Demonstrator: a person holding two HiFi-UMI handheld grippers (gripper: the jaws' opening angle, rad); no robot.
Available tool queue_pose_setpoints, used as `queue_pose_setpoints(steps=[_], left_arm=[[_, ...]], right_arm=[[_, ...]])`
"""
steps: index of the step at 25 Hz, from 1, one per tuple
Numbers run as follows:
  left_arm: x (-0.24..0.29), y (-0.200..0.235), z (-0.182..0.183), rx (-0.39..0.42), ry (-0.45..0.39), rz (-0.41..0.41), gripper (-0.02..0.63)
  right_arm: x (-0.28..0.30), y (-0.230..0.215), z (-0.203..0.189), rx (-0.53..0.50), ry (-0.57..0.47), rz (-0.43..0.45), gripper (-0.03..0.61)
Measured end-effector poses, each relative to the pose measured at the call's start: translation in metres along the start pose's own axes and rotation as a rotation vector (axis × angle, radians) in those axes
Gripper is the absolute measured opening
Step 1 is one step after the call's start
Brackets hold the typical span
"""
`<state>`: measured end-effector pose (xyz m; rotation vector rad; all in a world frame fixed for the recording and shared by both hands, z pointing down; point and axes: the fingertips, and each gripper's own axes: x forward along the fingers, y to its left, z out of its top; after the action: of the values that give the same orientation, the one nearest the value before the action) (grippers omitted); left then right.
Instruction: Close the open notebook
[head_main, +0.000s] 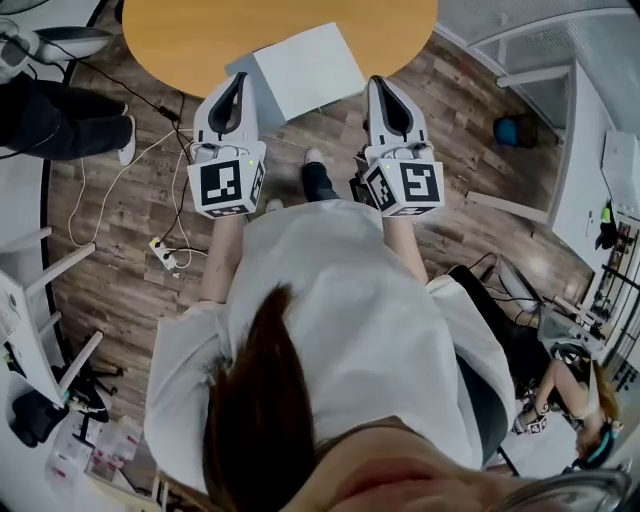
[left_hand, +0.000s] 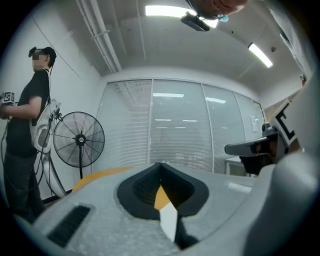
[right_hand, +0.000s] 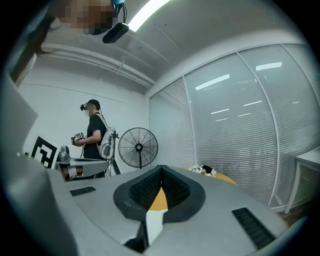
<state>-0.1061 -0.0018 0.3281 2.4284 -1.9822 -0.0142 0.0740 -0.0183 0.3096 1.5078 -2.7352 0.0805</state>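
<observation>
Reaching in with fingers pressed together risks shoving the notebook (head_main: 305, 70) rather than turning its cover. It lies at the near edge of the round tabletop (head_main: 190, 40), upper centre of the head view, with one corner seemingly past the rim, so a push could slide it off. Left gripper (head_main: 239, 80) — fingers together, nothing between them, held level, pointing toward the tabletop. Right gripper (head_main: 379, 83) — likewise closed and empty, level, parallel to its mate. Both forearms extend forward from the torso.

The notebook (head_main: 310, 70) is white, the table (head_main: 200, 40) orange, the floor (head_main: 470, 100) brown wood-grain planks.
</observation>
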Motion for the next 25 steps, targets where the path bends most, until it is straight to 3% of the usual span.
queue_pose_setpoints(steps=[11,16,25], left_arm=[[0.082,0.008,0.003,-0.014,0.009,0.168,0.015],[0.1,0.008,-0.003,-0.024,0.022,0.194,0.015],[0.11,0.024,-0.006,-0.031,0.032,0.19,0.015]], right_arm=[[0.09,-0.073,0.0,0.0,0.047,0.166,0.002],[0.11,-0.1,-0.007,0.015,0.045,0.175,0.002],[0.122,-0.103,-0.009,0.017,0.056,0.158,0.002]])
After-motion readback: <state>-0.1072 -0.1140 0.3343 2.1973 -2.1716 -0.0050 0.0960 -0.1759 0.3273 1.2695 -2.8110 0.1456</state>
